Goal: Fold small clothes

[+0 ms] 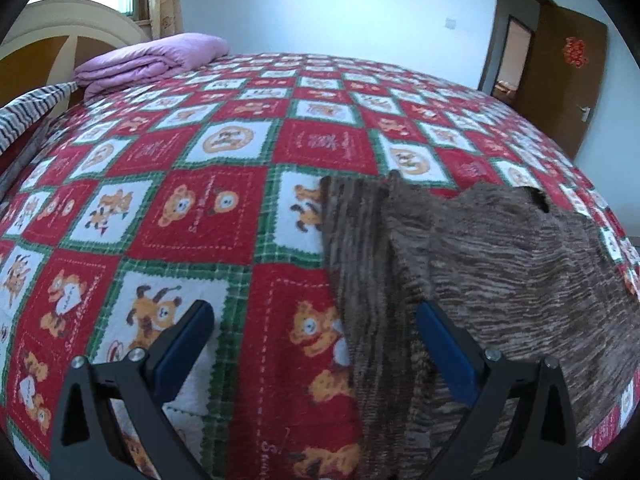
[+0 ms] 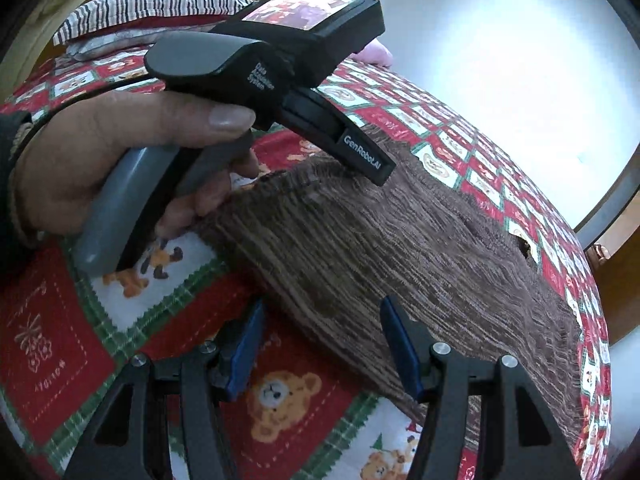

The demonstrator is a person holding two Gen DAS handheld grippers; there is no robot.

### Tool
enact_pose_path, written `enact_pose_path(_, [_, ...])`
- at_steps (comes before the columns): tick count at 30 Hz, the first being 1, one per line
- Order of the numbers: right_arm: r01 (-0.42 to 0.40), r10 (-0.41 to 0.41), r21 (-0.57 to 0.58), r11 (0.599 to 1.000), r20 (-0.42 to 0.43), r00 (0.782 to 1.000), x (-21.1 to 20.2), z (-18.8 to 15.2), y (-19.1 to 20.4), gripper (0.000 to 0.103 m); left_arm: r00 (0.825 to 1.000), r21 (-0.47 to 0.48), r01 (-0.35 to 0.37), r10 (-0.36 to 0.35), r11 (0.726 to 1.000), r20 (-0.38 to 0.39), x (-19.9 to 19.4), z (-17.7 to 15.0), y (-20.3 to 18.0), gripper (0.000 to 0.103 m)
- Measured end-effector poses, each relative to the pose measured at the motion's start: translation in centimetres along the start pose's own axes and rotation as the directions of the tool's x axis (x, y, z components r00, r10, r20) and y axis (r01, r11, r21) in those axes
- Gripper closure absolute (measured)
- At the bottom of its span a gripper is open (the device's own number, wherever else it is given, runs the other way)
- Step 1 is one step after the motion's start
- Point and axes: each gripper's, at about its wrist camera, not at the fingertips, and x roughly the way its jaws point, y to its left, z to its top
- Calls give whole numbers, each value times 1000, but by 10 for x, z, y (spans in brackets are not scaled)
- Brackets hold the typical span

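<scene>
So the knitted garment (image 1: 500,264) is lying on the bed (image 1: 240,128), toward the right side and near edge in the left wrist view, with one part folded over onto itself along its left edge. The left gripper (image 1: 316,332) sits above the garment's left edge: one finger over the bare bedspread, the other over the knit. Way at the back left there's a folded blanket (image 1: 152,58) on the bed next to the headboard (image 1: 60,28), and a striped pillow (image 1: 28,108) left of that. A door (image 1: 560,80) stands behind the bed on the right. The right gripper (image 2: 320,344) hovers over the garment's near edge, with the left hand (image 2: 116,148) to the left of the garment.
</scene>
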Motion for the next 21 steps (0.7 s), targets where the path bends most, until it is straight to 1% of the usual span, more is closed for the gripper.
enact_pose_path(3, [44,-44,-14,999,10,999,1,4,7,43,999,5,54,-54,999,-6,1,2,-1,0])
enact_pose_path(5, [72,-72,-35,997,17,997,1,5,14,43,997,-2,74,-74,997,-1,0,4,1,0])
enact_pose_path(7, [78,-78,-40,996,20,997,2,6,15,43,994,-30,100,-99,995,37,-7,4,6,0])
enact_pose_path(8, [72,-71,-33,997,19,997,3,7,14,43,992,-54,116,-113,992,60,-10,4,10,0])
enact_pose_path(9, [61,-60,-22,998,16,998,4,7,12,43,990,-77,128,-123,989,68,-11,4,14,0])
enact_pose_path(11, [41,-41,-2,999,10,999,6,9,9,43,990,-99,142,-139,985,38,-4,6,16,0])
enact_pose_path(12, [32,-32,8,999,8,999,7,9,7,43,990,-96,142,-141,985,23,-1,8,15,0])
enact_pose_path(17, [12,-12,35,999,0,1000,13,13,4,43,986,-28,159,-160,987,-44,14,19,-1,0])
enact_pose_path(20, [11,-10,56,998,-4,1000,17,14,-1,38,985,9,143,-142,990,-100,27,22,-11,0])
enact_pose_path(21, [4,-4,64,998,-4,1000,18,14,-2,37,986,16,138,-136,990,-101,27,22,-13,0])
